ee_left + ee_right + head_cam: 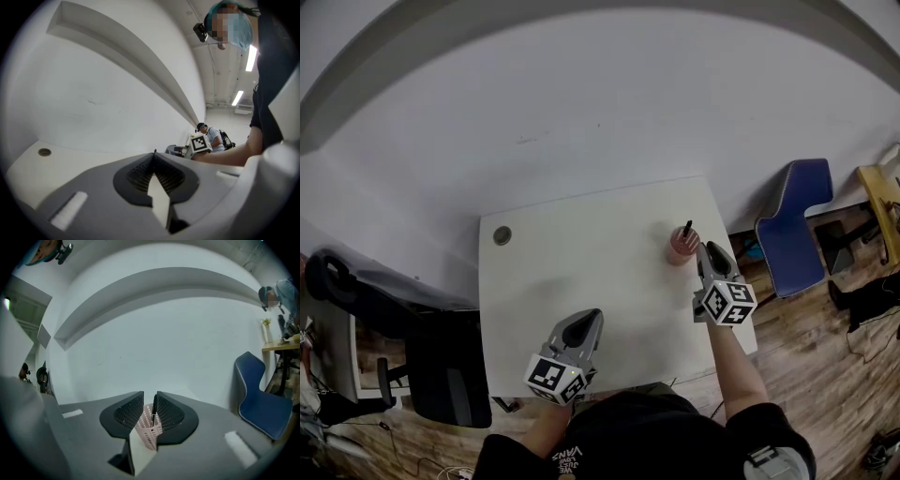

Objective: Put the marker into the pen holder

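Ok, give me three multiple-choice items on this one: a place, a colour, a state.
1. Where is the marker?
A lying flat
B standing in the holder
C in the left gripper

2. What colour is the holder?
A pink
B blue
C green

3. How are the left gripper's fingers?
A wide apart
B together, empty
C shut on the marker

Answers:
1 B, the marker's black top sticks up out of the holder.
2 A, the holder shows pink in the head view and the right gripper view.
3 B, the left gripper view shows the fingers meeting with nothing between them.
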Demonstrator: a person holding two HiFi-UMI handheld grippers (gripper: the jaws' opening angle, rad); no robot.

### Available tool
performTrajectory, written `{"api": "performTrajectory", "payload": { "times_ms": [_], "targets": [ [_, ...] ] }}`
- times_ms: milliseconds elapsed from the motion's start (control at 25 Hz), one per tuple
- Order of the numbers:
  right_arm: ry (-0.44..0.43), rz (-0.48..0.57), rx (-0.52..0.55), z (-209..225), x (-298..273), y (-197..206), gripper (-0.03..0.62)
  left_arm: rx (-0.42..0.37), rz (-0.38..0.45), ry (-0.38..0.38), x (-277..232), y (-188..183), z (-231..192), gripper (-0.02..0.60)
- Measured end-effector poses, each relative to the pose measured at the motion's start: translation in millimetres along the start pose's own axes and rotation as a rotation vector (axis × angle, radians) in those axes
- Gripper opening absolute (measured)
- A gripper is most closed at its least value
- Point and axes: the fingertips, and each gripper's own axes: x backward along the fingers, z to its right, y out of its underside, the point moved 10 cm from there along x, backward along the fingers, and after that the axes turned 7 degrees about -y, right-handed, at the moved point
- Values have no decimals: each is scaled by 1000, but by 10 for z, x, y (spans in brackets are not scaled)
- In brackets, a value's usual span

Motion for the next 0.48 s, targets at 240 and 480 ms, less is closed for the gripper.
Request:
{"api": "performTrajectory", "payload": {
  "times_ms": [240, 480],
  "targets": [
    [18, 22, 1, -139, 82, -75, 72, 1, 6, 28, 20, -45, -74, 52],
    [45, 49, 13, -307, 231, -100, 9, -8, 9, 66, 72, -88, -142, 52]
  ]
}}
